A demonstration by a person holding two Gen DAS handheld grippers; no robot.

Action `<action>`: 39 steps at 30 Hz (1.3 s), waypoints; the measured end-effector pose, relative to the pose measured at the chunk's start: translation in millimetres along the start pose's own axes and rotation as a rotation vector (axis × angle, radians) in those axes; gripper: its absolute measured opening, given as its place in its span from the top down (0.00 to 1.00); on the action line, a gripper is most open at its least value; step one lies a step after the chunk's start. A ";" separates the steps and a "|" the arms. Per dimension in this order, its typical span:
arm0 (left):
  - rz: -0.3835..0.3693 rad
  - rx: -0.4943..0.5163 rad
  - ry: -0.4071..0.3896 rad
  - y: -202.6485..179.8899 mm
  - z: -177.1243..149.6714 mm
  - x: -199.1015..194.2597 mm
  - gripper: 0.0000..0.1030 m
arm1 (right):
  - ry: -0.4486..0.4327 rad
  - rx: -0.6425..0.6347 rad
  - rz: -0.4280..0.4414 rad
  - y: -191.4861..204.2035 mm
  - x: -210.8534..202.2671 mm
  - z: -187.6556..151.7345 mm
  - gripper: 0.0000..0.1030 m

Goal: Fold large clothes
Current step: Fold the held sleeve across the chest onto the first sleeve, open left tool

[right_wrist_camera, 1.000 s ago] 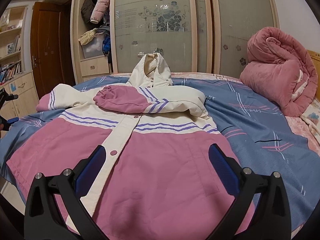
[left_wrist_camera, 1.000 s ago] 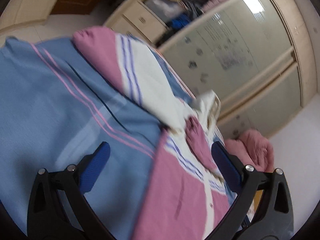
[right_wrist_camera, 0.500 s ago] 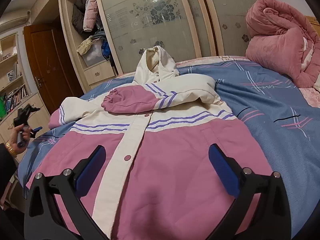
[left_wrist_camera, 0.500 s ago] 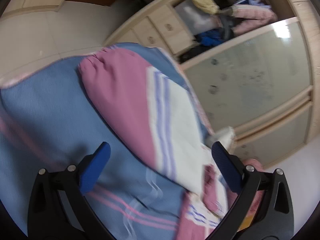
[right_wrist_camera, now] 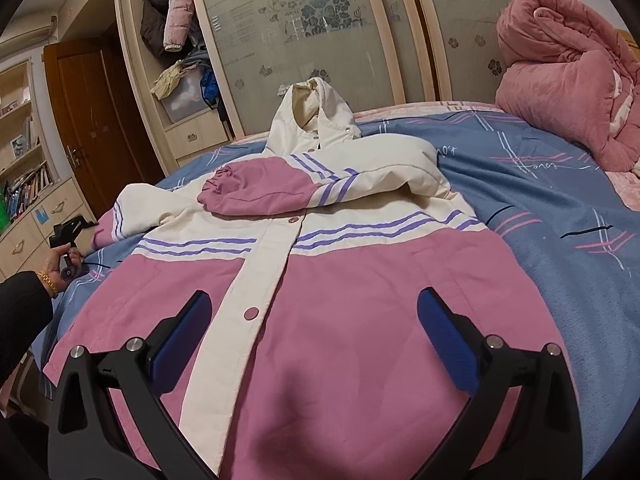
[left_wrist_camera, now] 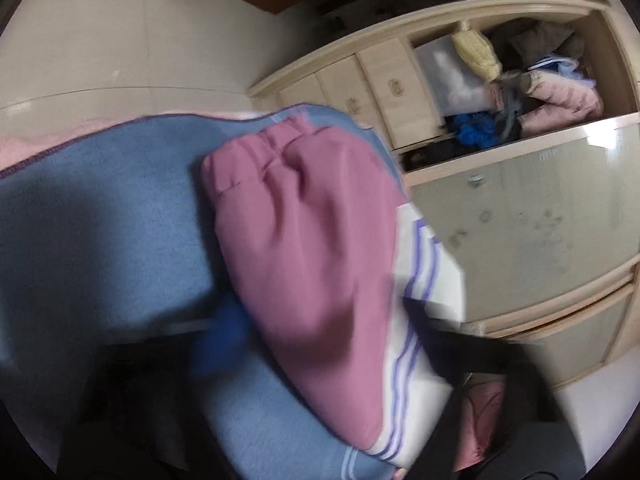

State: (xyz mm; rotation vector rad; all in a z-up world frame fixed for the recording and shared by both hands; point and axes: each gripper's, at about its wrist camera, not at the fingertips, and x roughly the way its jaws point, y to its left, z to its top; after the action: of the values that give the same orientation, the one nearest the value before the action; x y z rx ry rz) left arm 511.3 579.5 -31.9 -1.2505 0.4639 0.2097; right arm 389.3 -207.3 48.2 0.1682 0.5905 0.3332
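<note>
Blue bedsheet (right_wrist_camera: pixel 560 208) ("love" legible), pink jacket (right_wrist_camera: pixel 340 320)

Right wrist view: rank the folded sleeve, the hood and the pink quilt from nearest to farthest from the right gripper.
From the right gripper:
1. Folded sleeve, across the jacket's chest, slightly left.
2. Hood, beyond it, at the bed's far edge.
3. Pink quilt, far right corner.

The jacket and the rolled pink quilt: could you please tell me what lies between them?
Only bare blue bedsheet separates the jacket from the pink quilt, as the right wrist view shows.
</note>
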 end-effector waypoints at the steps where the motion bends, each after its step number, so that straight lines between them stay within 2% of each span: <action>1: 0.029 0.005 -0.005 -1.8 1.2 -0.9 0.85 | 0.004 0.002 0.003 0.6 1.3 0.3 0.01; 2: 0.054 0.013 -0.025 -7.7 2.0 -4.5 0.88 | 0.004 0.006 0.009 1.1 2.0 0.8 0.01; 4: 0.080 0.091 -0.087 -32.1 0.8 -18.2 0.89 | 0.004 0.009 0.019 2.1 2.5 1.2 0.01; 7: 0.133 0.291 -0.215 -100.6 -13.3 -44.6 0.89 | 0.007 0.010 0.032 4.1 2.8 2.3 0.01; 11: 0.252 0.604 -0.360 -219.5 -67.8 -62.6 0.89 | 0.003 0.027 0.049 3.7 -0.5 4.1 0.01; 12: 0.278 0.700 -0.386 -246.4 -87.7 -61.2 0.89 | 0.001 0.032 0.054 3.1 -1.6 4.5 0.01; 13: 0.290 0.860 -0.407 -283.0 -120.1 -55.8 0.88 | -0.001 0.038 0.059 2.7 -2.6 4.8 0.01; 15: 0.312 1.127 -0.426 -323.6 -178.3 -40.7 0.86 | -0.001 0.044 0.063 2.1 -4.0 4.6 0.01; 16: 0.339 1.295 -0.431 -341.0 -214.8 -25.1 0.83 | 0.002 0.047 0.062 1.6 -4.0 4.8 0.01; 18: 0.351 1.606 -0.365 -355.0 -296.7 16.1 0.81 | 0.007 0.052 0.067 0.6 -4.8 4.8 0.01; 19: 0.349 1.663 -0.337 -355.8 -316.2 27.6 0.78 | 0.004 0.054 0.069 -0.4 -5.4 4.5 0.01; 20: 0.342 1.736 -0.273 -352.1 -347.1 47.7 0.78 | 0.004 0.059 0.064 -1.9 -5.5 4.4 0.01; 21: 0.345 1.781 -0.219 -346.1 -371.9 62.9 0.70 | 0.006 0.064 0.064 -2.5 -5.2 4.3 0.01; 22: 0.361 1.818 -0.167 -337.9 -395.4 80.8 0.45 | 0.009 0.074 0.069 -3.6 -4.8 4.6 0.01; 23: 0.381 1.851 -0.134 -327.0 -416.8 98.9 0.09 | 0.010 0.090 0.081 -5.5 -4.5 4.6 0.01; 24: 0.395 1.880 -0.099 -314.0 -434.2 111.8 0.02 | 0.009 0.099 0.084 -6.4 -4.2 4.3 0.01; 27: 0.470 1.931 -0.002 -277.5 -468.0 142.8 0.02 | 0.016 0.125 0.098 -8.0 -2.5 4.2 0.01; 29: 0.460 1.889 0.008 -262.9 -473.9 133.2 0.02 | 0.017 0.113 0.105 -5.8 -4.7 5.6 0.01; 31: 0.380 1.803 0.017 -261.0 -470.6 105.0 0.02 | 0.007 0.098 0.102 -4.8 -8.9 7.1 0.01; 35: 0.238 1.653 -0.066 -252.8 -474.6 -4.1 0.02 | -0.009 0.083 0.093 -6.0 -14.7 8.6 0.01; 39: 0.140 1.518 -0.093 -242.3 -487.6 -99.1 0.02 | -0.007 0.082 0.095 -6.9 -16.1 7.5 0.01</action>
State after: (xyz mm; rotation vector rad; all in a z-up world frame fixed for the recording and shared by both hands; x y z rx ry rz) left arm 411.4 52.8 105.4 0.2752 0.4568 -0.0077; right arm 382.9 -219.9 61.0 0.2766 0.5904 0.4009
